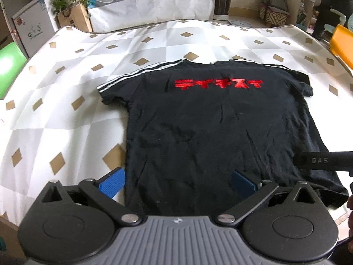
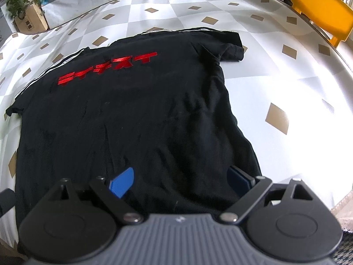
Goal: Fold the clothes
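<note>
Checkered tablecloth (image 1: 88, 70) under flat black T-shirt (image 1: 209, 132), yellow chair (image 2: 324, 13) beside, both jaws apart

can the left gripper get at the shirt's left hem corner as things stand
Probably yes. The left gripper is open, right at the shirt near its hem, and nothing lies between it and the left edge. The corner itself is hidden below the gripper body.

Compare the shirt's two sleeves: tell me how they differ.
The left sleeve lies flat and spread, while the right sleeve is bunched and creased at its end. White stripes show plainly along the left sleeve's top edge; on the right sleeve they are barely visible. Both are short, black, and rest on the tablecloth, untouched by either claw.
</note>
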`<state>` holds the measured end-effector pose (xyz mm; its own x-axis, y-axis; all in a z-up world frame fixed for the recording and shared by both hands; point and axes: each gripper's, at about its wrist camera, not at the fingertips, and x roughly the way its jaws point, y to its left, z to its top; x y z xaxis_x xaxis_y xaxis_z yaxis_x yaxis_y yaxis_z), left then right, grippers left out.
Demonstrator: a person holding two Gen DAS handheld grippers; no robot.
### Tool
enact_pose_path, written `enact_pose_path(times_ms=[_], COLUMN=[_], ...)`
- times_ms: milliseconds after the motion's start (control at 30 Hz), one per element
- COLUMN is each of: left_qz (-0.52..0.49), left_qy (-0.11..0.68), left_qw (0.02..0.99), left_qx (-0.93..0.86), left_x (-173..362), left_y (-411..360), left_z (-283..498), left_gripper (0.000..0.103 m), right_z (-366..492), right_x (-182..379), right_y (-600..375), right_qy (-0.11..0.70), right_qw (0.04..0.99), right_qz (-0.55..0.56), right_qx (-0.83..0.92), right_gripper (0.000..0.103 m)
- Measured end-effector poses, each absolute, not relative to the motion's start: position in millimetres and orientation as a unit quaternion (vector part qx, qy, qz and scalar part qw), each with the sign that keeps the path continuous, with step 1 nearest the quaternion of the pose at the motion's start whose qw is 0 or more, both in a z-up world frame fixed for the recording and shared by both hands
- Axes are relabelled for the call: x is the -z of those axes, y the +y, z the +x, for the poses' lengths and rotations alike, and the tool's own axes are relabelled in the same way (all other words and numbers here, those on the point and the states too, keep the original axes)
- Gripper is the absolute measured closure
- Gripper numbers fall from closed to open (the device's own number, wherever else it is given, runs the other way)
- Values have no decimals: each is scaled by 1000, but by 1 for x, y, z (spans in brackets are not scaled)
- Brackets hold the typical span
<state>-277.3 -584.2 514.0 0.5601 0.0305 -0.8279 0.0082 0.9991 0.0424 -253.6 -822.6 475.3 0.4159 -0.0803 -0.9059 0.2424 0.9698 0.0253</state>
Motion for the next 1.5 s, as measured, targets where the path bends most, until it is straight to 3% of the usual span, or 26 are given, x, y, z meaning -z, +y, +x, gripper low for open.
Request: enact_pose_path(times_ms=[1500], left_qz=[-9], left_qy=[457], left_qw=[888], left_qx=[-56], left_x=[-567], left_y=[-593], left_z=[-336], left_gripper=[0], right_z=[-276], right_x=[-493], right_y=[-821], right_qy=[514], right_qw=[848], right_qz=[108], right_qx=[69], right_gripper=[11])
